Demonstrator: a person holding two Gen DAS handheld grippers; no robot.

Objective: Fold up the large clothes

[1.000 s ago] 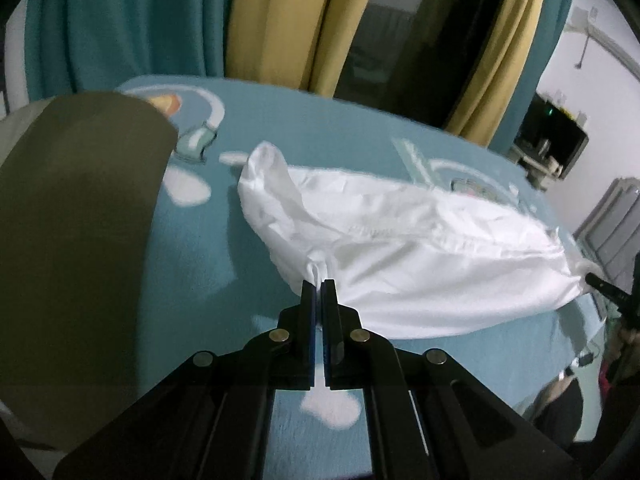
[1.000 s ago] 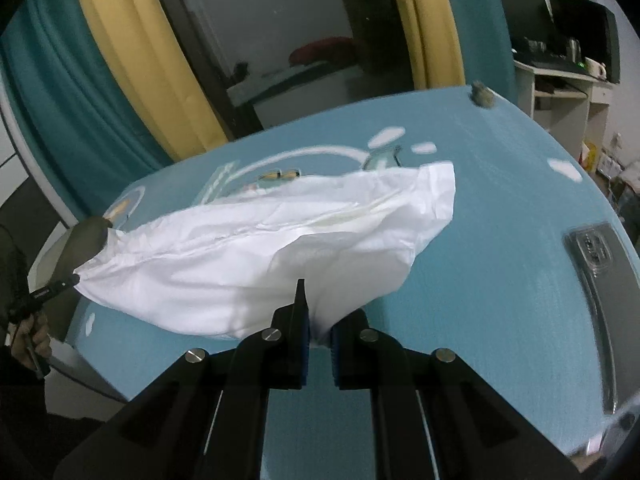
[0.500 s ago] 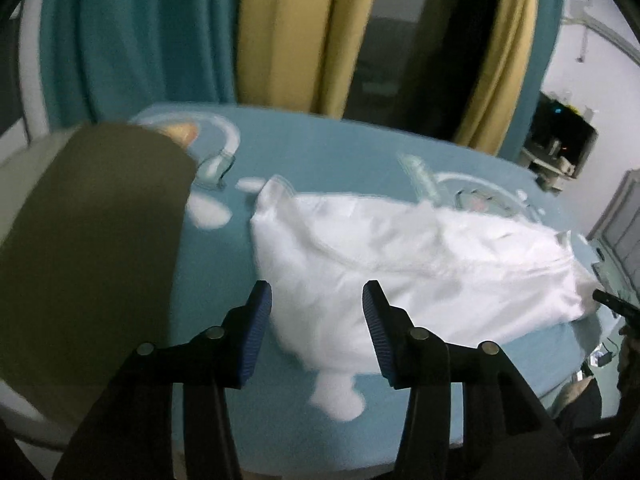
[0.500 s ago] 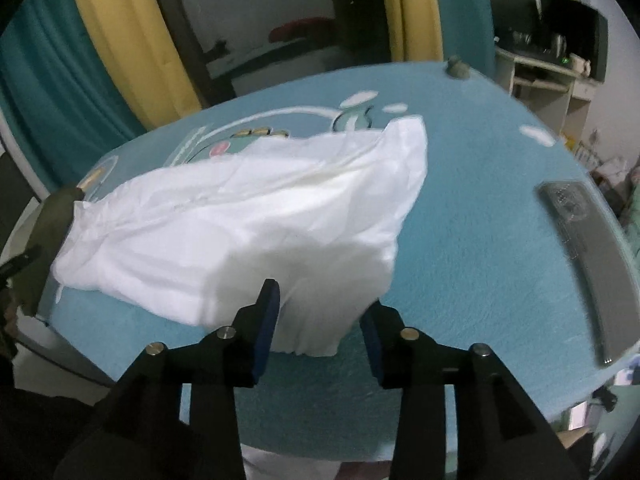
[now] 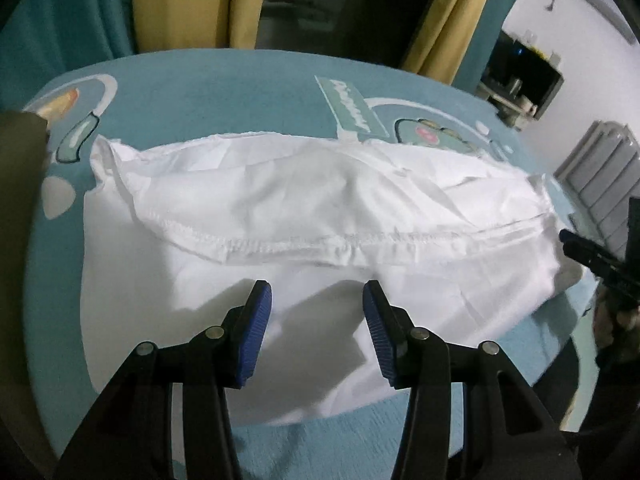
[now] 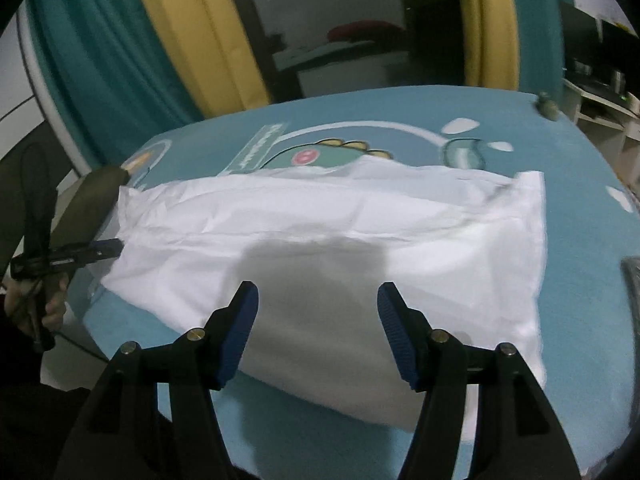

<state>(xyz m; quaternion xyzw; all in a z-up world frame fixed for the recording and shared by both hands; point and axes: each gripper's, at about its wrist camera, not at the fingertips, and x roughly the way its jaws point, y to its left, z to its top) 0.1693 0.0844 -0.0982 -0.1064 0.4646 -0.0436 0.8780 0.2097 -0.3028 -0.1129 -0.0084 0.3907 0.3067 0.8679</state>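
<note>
the white garment (image 5: 320,216) lies flat on the teal bedspread (image 5: 248,80), stretched as a long band from left to right across the cartoon dinosaur print (image 6: 320,152). in the left wrist view a stitched hem (image 5: 304,242) runs across its middle, where one layer is folded over another, and the cloth is creased and a little puffed along the far edge.

the left gripper (image 5: 316,300) hangs over the near edge of the garment with its jaws apart. they have just been opening, and nothing is pinched between the blue pads (image 5: 254,336); the cloth lies under them, loose. the right gripper (image 6: 318,296) stands the same way over the other end of the garment, jaws apart and just widened, with the cloth below and its own shadow on the fabric. no pad presses on the cloth in either view.

each camera sees the other gripper at the side: the right gripper's tip shows at the right edge of the left view, close to the garment's right end, and the left one shows at the left edge of the right view, held in a hand (image 6: 52,308), its tip beside the garment's left end.

an olive pillow (image 6: 92,208) sits at the left edge of the bed. teal and yellow curtains (image 6: 192,40) hang beyond the far side, framing a dark window (image 6: 340,28).
</note>
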